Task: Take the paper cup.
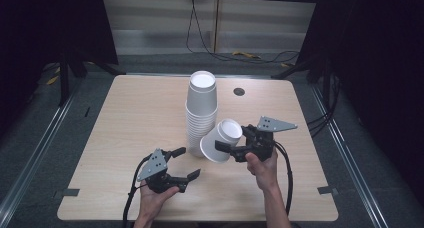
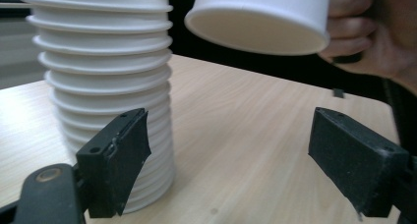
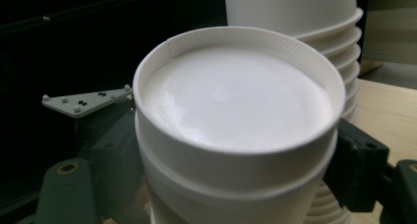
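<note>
I see a light wood-grain table (image 1: 130,123) with rounded corners, standing on a grey floor (image 1: 45,138). One thing rests directly on it: a tall stack of white paper cups (image 1: 201,110), nested upside down, bases upward, set a little beyond the middle of the tabletop. From the left gripper view I see the stack's bottom rim sitting flat on the wood (image 2: 236,150). Near the far edge, just right of the stack, I see a small dark round grommet (image 1: 239,92) set in the surface.
</note>
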Demonstrator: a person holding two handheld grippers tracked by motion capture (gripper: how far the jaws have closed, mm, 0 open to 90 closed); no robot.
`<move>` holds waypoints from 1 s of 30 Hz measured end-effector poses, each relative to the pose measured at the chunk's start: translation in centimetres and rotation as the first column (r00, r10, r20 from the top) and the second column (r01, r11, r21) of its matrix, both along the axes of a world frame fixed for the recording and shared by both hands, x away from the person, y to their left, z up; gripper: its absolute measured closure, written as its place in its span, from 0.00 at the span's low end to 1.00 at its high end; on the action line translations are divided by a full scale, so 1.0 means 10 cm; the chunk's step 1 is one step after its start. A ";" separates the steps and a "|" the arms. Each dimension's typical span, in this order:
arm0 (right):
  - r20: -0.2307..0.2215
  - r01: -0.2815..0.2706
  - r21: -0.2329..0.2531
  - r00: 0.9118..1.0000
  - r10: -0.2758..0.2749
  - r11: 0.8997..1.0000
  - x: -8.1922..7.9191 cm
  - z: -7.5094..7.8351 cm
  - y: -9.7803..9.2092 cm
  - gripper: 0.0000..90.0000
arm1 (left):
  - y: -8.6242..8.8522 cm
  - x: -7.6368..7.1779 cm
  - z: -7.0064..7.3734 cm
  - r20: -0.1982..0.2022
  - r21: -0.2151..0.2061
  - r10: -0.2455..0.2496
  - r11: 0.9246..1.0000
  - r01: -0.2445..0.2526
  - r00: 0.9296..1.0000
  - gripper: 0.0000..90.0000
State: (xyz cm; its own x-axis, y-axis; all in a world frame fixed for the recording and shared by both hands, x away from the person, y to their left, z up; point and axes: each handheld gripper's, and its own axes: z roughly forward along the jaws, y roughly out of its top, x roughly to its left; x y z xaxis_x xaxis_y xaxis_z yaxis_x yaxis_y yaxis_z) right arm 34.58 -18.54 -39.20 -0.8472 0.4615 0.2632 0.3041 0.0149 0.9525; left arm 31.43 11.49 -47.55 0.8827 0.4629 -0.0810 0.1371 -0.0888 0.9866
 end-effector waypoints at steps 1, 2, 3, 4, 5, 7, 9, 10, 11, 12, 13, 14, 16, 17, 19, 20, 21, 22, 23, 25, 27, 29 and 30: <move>-0.001 -0.005 -0.001 1.000 0.005 1.000 0.00 -0.02 0.01 0.24 | -0.01 0.00 0.00 -0.001 0.000 -0.008 1.000 0.008 1.000 0.17; -0.006 -0.010 0.004 1.000 0.010 1.000 -0.01 -0.06 0.02 0.24 | -0.02 0.00 0.01 0.002 0.003 -0.029 1.000 0.029 1.000 0.17; -0.009 -0.014 0.007 1.000 0.014 1.000 -0.01 -0.08 0.02 0.24 | -0.02 0.00 0.01 -0.003 0.001 -0.041 0.999 0.041 0.999 0.17; -0.009 -0.014 0.007 1.000 0.014 1.000 -0.01 -0.08 0.02 0.24 | -0.02 0.00 0.01 -0.003 0.001 -0.041 0.999 0.041 0.999 0.17; -0.015 -0.013 0.009 1.000 0.013 1.000 -0.02 -0.10 0.02 0.24 | -0.03 0.00 0.02 -0.003 0.001 -0.052 0.999 0.052 0.999 0.17; -0.024 -0.017 0.012 1.000 0.017 1.000 -0.02 -0.16 0.02 0.24 | -0.04 -0.01 0.03 0.002 0.005 -0.051 0.999 0.051 0.999 0.17; -0.032 -0.023 0.014 0.999 0.023 1.000 -0.03 -0.20 0.02 0.24 | -0.05 0.00 0.03 0.002 -0.006 -0.060 0.998 0.060 0.998 0.17; -0.036 -0.030 0.013 0.999 0.031 0.999 -0.05 -0.22 0.03 0.24 | -0.05 0.00 0.05 0.010 0.007 -0.058 0.998 0.057 0.998 0.17; -0.036 -0.030 0.013 0.999 0.031 0.999 -0.05 -0.22 0.03 0.24 | -0.05 0.00 0.05 0.010 0.007 -0.058 0.998 0.057 0.998 0.18; -0.036 -0.042 0.015 0.998 0.043 0.999 -0.06 -0.25 0.04 0.24 | -0.05 0.02 0.05 0.005 0.006 -0.074 0.997 0.074 0.997 0.19; -0.036 -0.042 0.015 0.998 0.043 0.999 -0.06 -0.25 0.04 0.24 | -0.05 0.02 0.05 0.005 0.006 -0.074 0.997 0.074 0.997 0.19; -0.040 -0.049 0.004 0.998 0.049 0.999 -0.06 -0.28 0.04 0.24 | -0.06 0.03 0.06 0.005 0.011 -0.078 0.997 0.078 0.997 0.17; -0.048 -0.045 0.001 0.998 0.045 0.999 -0.06 -0.31 0.04 0.24 | -0.08 0.03 0.06 0.005 0.012 -0.098 0.995 0.098 0.995 0.17; -0.048 -0.045 0.001 0.998 0.045 0.999 -0.06 -0.31 0.04 0.24 | -0.08 0.03 0.06 0.005 0.012 -0.098 0.995 0.098 0.995 0.17; -0.054 -0.047 0.000 0.997 0.047 0.999 -0.05 -0.34 0.03 0.24 | -0.09 0.03 0.06 0.001 0.017 -0.112 0.994 0.112 0.994 0.17; -0.060 -0.053 -0.009 0.997 0.052 0.999 -0.05 -0.35 0.03 0.24 | -0.10 0.03 0.06 0.002 0.020 -0.122 0.992 0.122 0.992 0.17; -0.060 -0.053 -0.009 0.997 0.052 0.999 -0.05 -0.35 0.03 0.24 | -0.10 0.03 0.06 0.002 0.020 -0.122 0.992 0.122 0.992 0.17; -0.062 -0.063 -0.010 0.996 0.062 0.998 -0.06 -0.37 0.05 0.24 | -0.12 0.02 0.05 0.001 0.020 -0.106 0.994 0.106 0.994 0.17; -0.062 -0.070 -0.014 0.996 0.069 0.997 -0.06 -0.38 0.07 0.24 | -0.12 0.03 0.05 0.001 0.021 -0.130 0.991 0.130 0.991 0.17; -0.066 -0.075 -0.014 0.995 0.074 0.997 -0.06 -0.39 0.08 0.24 | -0.12 0.03 0.05 0.001 0.023 -0.134 0.991 0.134 0.991 0.17; -0.077 -0.085 -0.016 0.994 0.083 0.996 -0.05 -0.41 0.09 0.24 | -0.13 0.04 0.05 -0.002 0.028 -0.134 0.991 0.134 0.991 0.17; -0.085 -0.097 -0.009 0.992 0.096 0.995 -0.04 -0.45 0.11 0.24 | -0.14 0.05 0.04 -0.014 0.027 -0.137 0.990 0.137 0.990 0.17; -0.094 -0.106 -0.005 0.990 0.105 0.994 -0.04 -0.47 0.13 0.24 | -0.14 0.06 0.04 -0.018 0.040 -0.149 0.988 0.150 0.989 0.17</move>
